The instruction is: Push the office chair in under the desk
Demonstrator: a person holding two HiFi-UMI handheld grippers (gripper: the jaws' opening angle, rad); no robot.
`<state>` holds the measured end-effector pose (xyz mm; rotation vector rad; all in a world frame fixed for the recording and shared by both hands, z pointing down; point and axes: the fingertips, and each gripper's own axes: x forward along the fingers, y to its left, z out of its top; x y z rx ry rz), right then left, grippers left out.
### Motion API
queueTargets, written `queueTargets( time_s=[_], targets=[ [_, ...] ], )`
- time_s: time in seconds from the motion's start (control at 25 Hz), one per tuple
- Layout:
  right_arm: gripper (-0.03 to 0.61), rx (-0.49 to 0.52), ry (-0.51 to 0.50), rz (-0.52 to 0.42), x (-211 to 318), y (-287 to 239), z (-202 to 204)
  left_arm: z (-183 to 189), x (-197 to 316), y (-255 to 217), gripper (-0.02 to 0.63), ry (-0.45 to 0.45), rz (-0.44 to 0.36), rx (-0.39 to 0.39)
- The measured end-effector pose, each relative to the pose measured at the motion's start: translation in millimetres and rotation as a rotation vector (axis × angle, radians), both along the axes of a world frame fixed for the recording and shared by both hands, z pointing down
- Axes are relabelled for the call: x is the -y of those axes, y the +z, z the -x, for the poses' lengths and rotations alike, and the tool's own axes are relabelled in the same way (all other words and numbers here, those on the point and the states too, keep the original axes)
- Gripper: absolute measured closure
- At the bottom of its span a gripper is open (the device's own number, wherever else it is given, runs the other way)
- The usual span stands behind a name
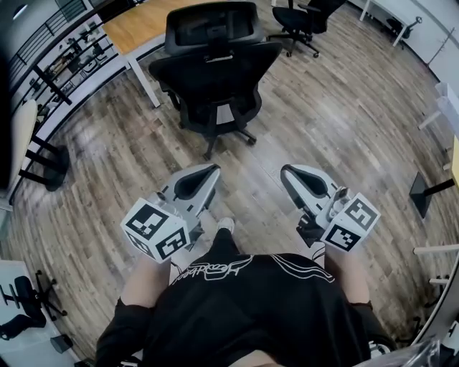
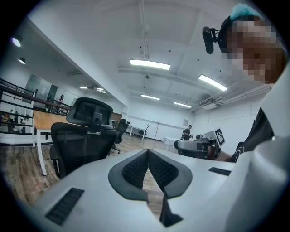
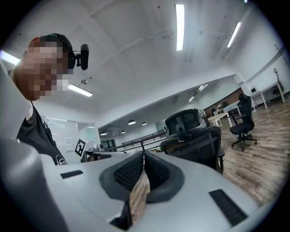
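The black office chair [image 1: 215,72] stands on the wood floor with its back to me, its seat facing the wooden-topped desk [image 1: 140,25] at the far left. It stands partly out from the desk edge. My left gripper [image 1: 215,168] and right gripper [image 1: 285,170] are side by side in front of me, a stretch of floor short of the chair's wheeled base, both shut and empty. In the left gripper view the chair [image 2: 81,140] is ahead to the left of the shut tips [image 2: 148,150]. In the right gripper view the chair [image 3: 195,140] is ahead to the right of the tips [image 3: 143,154].
A second black chair [image 1: 305,21] stands farther back at the right. Shelving [image 1: 64,64] lines the left wall, with a small table [image 1: 21,136] before it. White furniture [image 1: 448,107] stands at the right edge. A person [image 2: 186,132] stands far off.
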<state>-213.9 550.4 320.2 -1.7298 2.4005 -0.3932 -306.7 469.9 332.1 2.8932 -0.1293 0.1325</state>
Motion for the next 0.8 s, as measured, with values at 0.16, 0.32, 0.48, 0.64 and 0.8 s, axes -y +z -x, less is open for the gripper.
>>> queueTargets(
  time_s=[0.16,0.32,0.48,0.64,0.8],
  targets=[
    [0.537,0.006,0.019,0.021,63,6,-22,-17,64,4,0.606,0.002,-0.017,0.016],
    [0.537,-0.003,0.052,0.015,123,6,-43,-29,128,9,0.605,-0.011,-0.034,0.032],
    [0.537,-0.018,0.095,0.013,177,2,-63,-34,190,12,0.604,-0.023,-0.042,0.034],
    [0.535,-0.062,0.127,0.028,219,0,-79,-41,240,13,0.604,-0.028,-0.054,0.038],
    [0.535,-0.130,0.156,0.032,244,-1,-98,-48,276,16,0.601,-0.060,-0.090,0.054]
  ],
)
